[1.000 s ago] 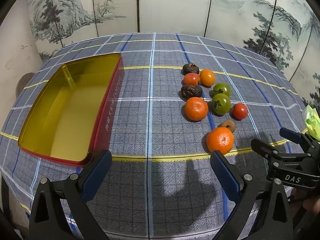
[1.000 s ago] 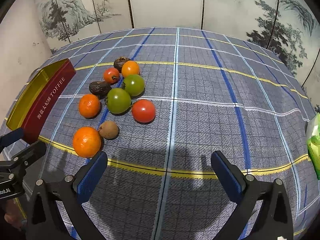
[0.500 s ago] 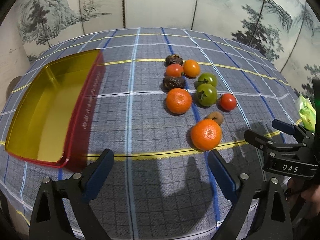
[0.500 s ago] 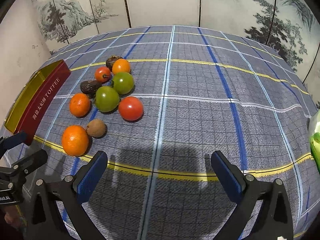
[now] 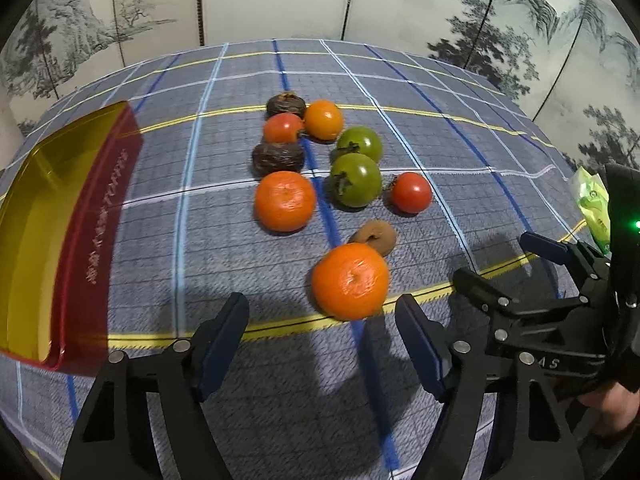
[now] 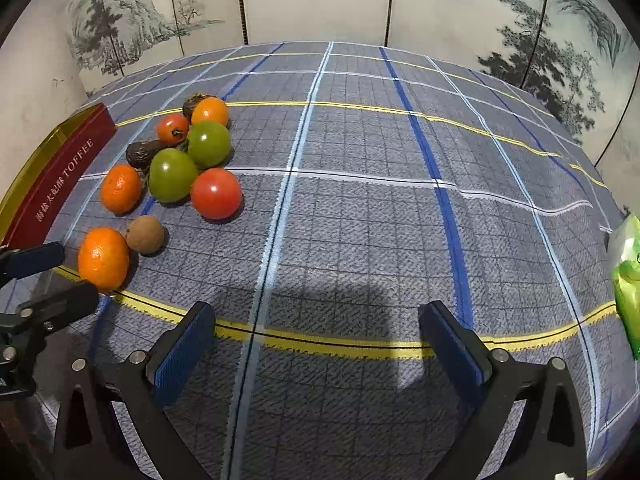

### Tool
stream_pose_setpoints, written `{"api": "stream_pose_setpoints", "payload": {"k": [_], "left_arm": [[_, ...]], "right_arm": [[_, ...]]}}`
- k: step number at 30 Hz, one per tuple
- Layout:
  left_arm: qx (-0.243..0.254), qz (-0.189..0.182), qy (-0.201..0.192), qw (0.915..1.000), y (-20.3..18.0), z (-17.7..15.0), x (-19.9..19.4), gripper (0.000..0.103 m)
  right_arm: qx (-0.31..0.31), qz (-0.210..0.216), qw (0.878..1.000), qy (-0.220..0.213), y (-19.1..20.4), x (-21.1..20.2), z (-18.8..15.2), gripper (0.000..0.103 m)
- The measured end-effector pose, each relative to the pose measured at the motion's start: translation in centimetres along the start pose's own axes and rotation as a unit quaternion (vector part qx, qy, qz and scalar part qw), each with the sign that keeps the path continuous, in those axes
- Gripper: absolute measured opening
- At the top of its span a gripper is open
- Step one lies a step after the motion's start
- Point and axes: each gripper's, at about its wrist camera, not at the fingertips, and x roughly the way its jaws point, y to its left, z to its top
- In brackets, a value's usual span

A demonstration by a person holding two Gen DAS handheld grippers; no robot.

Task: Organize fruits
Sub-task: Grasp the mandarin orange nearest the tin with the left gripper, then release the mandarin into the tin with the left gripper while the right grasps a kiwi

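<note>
Several fruits lie clustered on the plaid cloth: a near orange (image 5: 350,281) (image 6: 103,259), a brown round fruit (image 5: 375,237) behind it, a second orange (image 5: 285,200), two green tomatoes (image 5: 355,179), a red tomato (image 5: 411,192) (image 6: 216,193) and dark wrinkled fruits (image 5: 277,157). My left gripper (image 5: 322,344) is open and empty, just short of the near orange. My right gripper (image 6: 318,354) is open and empty over bare cloth to the right of the fruits. A gold tin with a red side (image 5: 92,232) (image 6: 60,172) stands at the left.
A green plastic bag (image 6: 628,280) lies at the table's right edge. A painted folding screen (image 6: 320,0) stands behind the table. The right gripper shows in the left wrist view (image 5: 520,280); the left gripper's fingers (image 6: 60,300) show in the right wrist view.
My left gripper has moved right and forward; the near orange now lies just ahead between its fingers, which stand closer together. The right gripper has shifted slightly right.
</note>
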Motion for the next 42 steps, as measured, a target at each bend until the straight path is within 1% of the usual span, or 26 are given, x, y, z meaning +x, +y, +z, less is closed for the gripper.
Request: {"api": "stream_pose_setpoints", "payload": {"k": [5, 7, 9, 11, 12, 16, 25, 34, 42], "left_arm": [[0.006, -0.008, 0.006, 0.9999, -0.5, 0.7, 1.0, 0.063], [0.006, -0.010, 0.007, 0.9999, -0.6, 0.8, 1.3, 0.056], [0.005, -0.012, 0.007, 0.9999, -0.5, 0.8, 1.4, 0.053], [0.007, -0.018, 0.006, 0.9998, -0.6, 0.8, 1.4, 0.047], [0.008, -0.025, 0.005, 0.9996, -0.6, 0.7, 1.4, 0.042], [0.016, -0.017, 0.003, 0.9997, -0.9, 0.6, 1.2, 0.041], [0.004, -0.009, 0.002, 0.9999, 0.3, 0.0, 0.0, 0.041], [-0.022, 0.013, -0.018, 0.9995, 3.2, 0.0, -3.0, 0.041], [-0.047, 0.042, -0.056, 0.9965, 7.3, 1.2, -6.9, 0.041]], "right_arm": [[0.000, 0.001, 1.000, -0.001, -0.1, 0.0, -0.1, 0.103], [0.000, 0.001, 1.000, -0.001, -0.1, 0.0, -0.1, 0.103], [0.000, 0.001, 1.000, -0.001, -0.1, 0.0, -0.1, 0.103], [0.000, 0.001, 1.000, -0.001, -0.1, 0.0, -0.1, 0.103], [0.000, 0.001, 1.000, -0.001, -0.1, 0.0, -0.1, 0.103], [0.000, 0.001, 1.000, -0.001, -0.1, 0.0, -0.1, 0.103], [0.000, 0.001, 1.000, -0.001, -0.1, 0.0, -0.1, 0.103], [0.001, 0.001, 1.000, -0.001, -0.2, 0.0, -0.2, 0.103], [0.003, -0.001, 1.000, 0.005, -0.2, 0.1, -0.1, 0.103]]}}
